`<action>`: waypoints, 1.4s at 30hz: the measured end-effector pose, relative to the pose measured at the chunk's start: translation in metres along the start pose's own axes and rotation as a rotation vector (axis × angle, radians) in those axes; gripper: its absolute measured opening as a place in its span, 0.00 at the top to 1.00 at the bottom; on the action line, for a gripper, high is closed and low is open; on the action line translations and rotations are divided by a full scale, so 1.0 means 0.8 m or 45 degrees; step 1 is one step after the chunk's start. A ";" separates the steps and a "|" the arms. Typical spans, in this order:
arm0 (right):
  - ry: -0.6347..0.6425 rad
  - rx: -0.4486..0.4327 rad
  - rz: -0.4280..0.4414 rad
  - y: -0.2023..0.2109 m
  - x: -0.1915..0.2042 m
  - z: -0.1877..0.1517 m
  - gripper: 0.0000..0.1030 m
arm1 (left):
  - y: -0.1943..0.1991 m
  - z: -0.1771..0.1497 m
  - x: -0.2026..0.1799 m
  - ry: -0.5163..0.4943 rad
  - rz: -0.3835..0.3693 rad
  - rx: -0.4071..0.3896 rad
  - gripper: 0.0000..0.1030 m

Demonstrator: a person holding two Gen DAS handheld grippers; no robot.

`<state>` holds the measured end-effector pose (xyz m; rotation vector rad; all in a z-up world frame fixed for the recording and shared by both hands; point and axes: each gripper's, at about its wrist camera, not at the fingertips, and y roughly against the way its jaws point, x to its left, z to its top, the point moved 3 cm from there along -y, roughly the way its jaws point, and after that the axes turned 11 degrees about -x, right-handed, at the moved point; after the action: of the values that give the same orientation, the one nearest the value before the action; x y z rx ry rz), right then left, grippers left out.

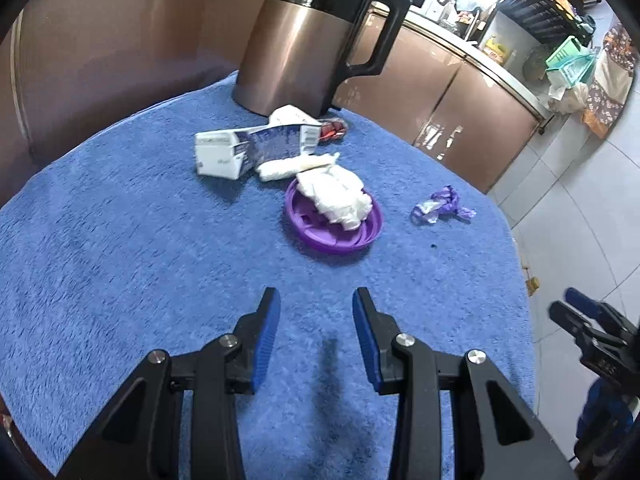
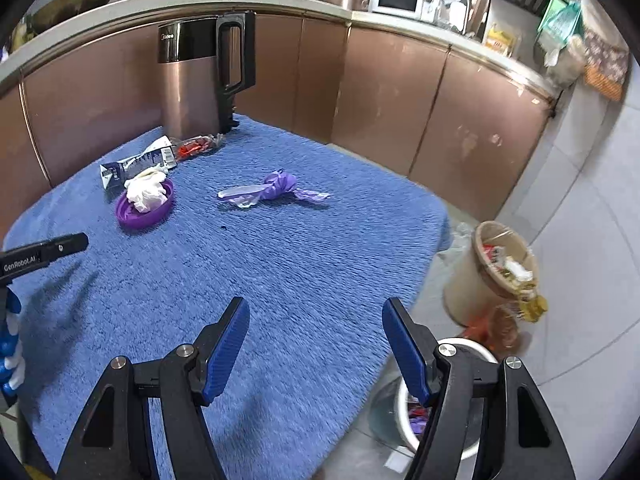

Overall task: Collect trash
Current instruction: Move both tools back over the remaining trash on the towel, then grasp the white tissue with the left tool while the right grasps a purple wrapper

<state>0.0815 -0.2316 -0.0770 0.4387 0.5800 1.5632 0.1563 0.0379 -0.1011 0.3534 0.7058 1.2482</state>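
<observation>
On the blue towel-covered table [image 1: 120, 240] lie a purple lid [image 1: 334, 222] with a crumpled white tissue [image 1: 336, 194] on it, a torn white-and-blue carton [image 1: 248, 146], a red wrapper [image 1: 332, 130] and a purple wrapper [image 1: 442, 206]. The same pieces show in the right wrist view: lid [image 2: 146, 210], tissue [image 2: 146, 192], carton [image 2: 138, 164], red wrapper [image 2: 194, 146], purple wrapper [image 2: 274, 190]. My left gripper [image 1: 316, 300] is open and empty, short of the lid. My right gripper [image 2: 316, 310] is open and empty over the table's near right edge, above a white bin [image 2: 470, 354].
A copper kettle [image 1: 312, 36] stands at the table's back. A beige trash-filled tub [image 2: 496, 272] and the white bin sit on the tiled floor to the right. Copper cabinets [image 2: 384, 92] run behind the table.
</observation>
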 end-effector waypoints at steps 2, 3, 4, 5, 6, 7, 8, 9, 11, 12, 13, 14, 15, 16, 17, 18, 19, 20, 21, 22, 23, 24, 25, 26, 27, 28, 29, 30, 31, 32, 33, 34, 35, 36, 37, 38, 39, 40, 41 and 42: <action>-0.044 0.002 0.072 -0.011 -0.002 0.005 0.36 | -0.005 0.008 -0.009 -0.028 -0.029 -0.008 0.65; -0.063 0.005 0.105 -0.018 -0.003 0.008 0.36 | -0.009 0.011 -0.013 -0.043 -0.038 -0.008 0.64; -0.079 0.011 0.143 -0.027 -0.003 0.013 0.36 | -0.013 0.017 -0.018 -0.065 -0.043 -0.015 0.59; -0.081 0.013 0.158 -0.033 -0.002 0.016 0.36 | -0.017 0.023 -0.022 -0.082 -0.042 -0.028 0.56; -0.078 0.013 0.167 -0.040 -0.001 0.020 0.36 | -0.020 0.028 -0.026 -0.100 -0.045 -0.040 0.55; -0.071 0.014 0.171 -0.048 0.000 0.025 0.36 | -0.024 0.034 -0.032 -0.126 -0.050 -0.053 0.55; -0.067 0.014 0.181 -0.056 0.001 0.030 0.36 | -0.029 0.039 -0.035 -0.148 -0.050 -0.061 0.55; -0.069 0.012 0.199 -0.065 0.002 0.037 0.36 | -0.035 0.044 -0.038 -0.164 -0.043 -0.065 0.54; -0.075 0.002 0.228 -0.085 0.004 0.051 0.36 | -0.051 0.051 -0.038 -0.169 -0.035 -0.056 0.54; -0.076 -0.001 0.232 -0.092 0.004 0.056 0.36 | -0.057 0.053 -0.038 -0.170 -0.031 -0.052 0.54; -0.076 -0.006 0.238 -0.103 0.004 0.063 0.36 | -0.067 0.056 -0.038 -0.176 -0.009 -0.048 0.54; -0.077 -0.009 0.244 -0.115 0.004 0.071 0.36 | -0.073 0.059 -0.035 -0.180 0.003 -0.046 0.54; -0.078 -0.007 0.249 -0.127 0.004 0.077 0.36 | -0.079 0.060 -0.034 -0.181 0.008 -0.044 0.54; -0.076 -0.006 0.251 -0.141 0.005 0.084 0.36 | -0.085 0.061 -0.033 -0.181 0.012 -0.041 0.54; -0.088 -0.010 0.263 -0.150 0.007 0.087 0.36 | -0.091 0.062 -0.033 -0.185 0.017 -0.039 0.54; -0.082 -0.001 0.264 -0.165 0.008 0.091 0.36 | -0.098 0.064 -0.034 -0.192 0.026 -0.039 0.54; -0.082 0.005 0.265 -0.174 0.009 0.093 0.36 | -0.103 0.064 -0.034 -0.197 0.033 -0.036 0.54; -0.083 0.021 0.263 -0.188 0.009 0.094 0.36 | -0.111 0.065 -0.035 -0.201 0.038 -0.028 0.54; -0.086 0.039 0.258 -0.201 0.009 0.093 0.36 | -0.115 0.065 -0.035 -0.203 0.039 -0.022 0.54; -0.088 0.049 0.257 -0.209 0.008 0.092 0.36 | -0.119 0.065 -0.035 -0.207 0.045 -0.013 0.54; -0.093 0.063 0.259 -0.217 0.009 0.090 0.37 | -0.124 0.064 -0.035 -0.214 0.057 -0.003 0.54; -0.098 0.081 0.266 -0.224 0.009 0.087 0.43 | -0.130 0.062 -0.036 -0.221 0.061 0.011 0.55; -0.101 0.094 0.280 -0.229 0.010 0.084 0.50 | -0.133 0.060 -0.036 -0.223 0.061 0.025 0.55; -0.108 0.094 0.294 -0.230 0.011 0.082 0.52 | -0.137 0.057 -0.036 -0.223 0.062 0.033 0.57; -0.117 0.088 0.313 -0.229 0.011 0.081 0.60 | -0.139 0.056 -0.036 -0.226 0.063 0.034 0.60; -0.118 0.084 0.316 -0.227 0.011 0.080 0.64 | -0.140 0.054 -0.036 -0.234 0.064 0.029 0.69; -0.111 0.079 0.313 -0.223 0.011 0.080 0.66 | -0.138 0.052 -0.038 -0.242 0.052 0.026 0.77; -0.107 0.075 0.321 -0.221 0.011 0.079 0.69 | -0.138 0.053 -0.040 -0.243 0.045 0.023 0.79; -0.105 0.072 0.326 -0.216 0.011 0.077 0.71 | -0.136 0.054 -0.042 -0.254 0.046 0.013 0.83; -0.103 0.072 0.325 -0.213 0.011 0.076 0.72 | -0.136 0.056 -0.043 -0.264 0.047 0.006 0.86; -0.106 0.068 0.326 -0.207 0.010 0.073 0.73 | -0.134 0.057 -0.044 -0.266 0.048 -0.001 0.86; -0.111 0.063 0.326 -0.201 0.010 0.072 0.73 | -0.130 0.059 -0.044 -0.259 0.047 -0.009 0.86; -0.117 0.060 0.326 -0.197 0.009 0.071 0.74 | -0.124 0.060 -0.045 -0.252 0.043 -0.017 0.86; -0.129 0.050 0.334 -0.186 0.007 0.069 0.74 | -0.116 0.062 -0.046 -0.244 0.039 -0.029 0.86; -0.136 0.039 0.339 -0.177 0.004 0.068 0.74 | -0.108 0.064 -0.047 -0.237 0.037 -0.044 0.86; -0.139 0.031 0.341 -0.170 0.003 0.067 0.74 | -0.099 0.066 -0.049 -0.232 0.035 -0.055 0.86; -0.142 0.014 0.344 -0.156 0.002 0.066 0.74 | -0.091 0.068 -0.051 -0.230 0.034 -0.066 0.86; -0.145 0.005 0.347 -0.149 0.001 0.066 0.75 | -0.081 0.070 -0.053 -0.231 0.034 -0.079 0.86; -0.152 -0.013 0.351 -0.136 0.000 0.065 0.74 | -0.073 0.072 -0.056 -0.232 0.034 -0.087 0.86; -0.160 -0.032 0.355 -0.123 -0.001 0.066 0.74 | -0.062 0.073 -0.060 -0.235 0.033 -0.098 0.86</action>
<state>0.1916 -0.2251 -0.0947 0.6142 0.4147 1.7908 0.2242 -0.0145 -0.0737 0.4094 0.4952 1.2460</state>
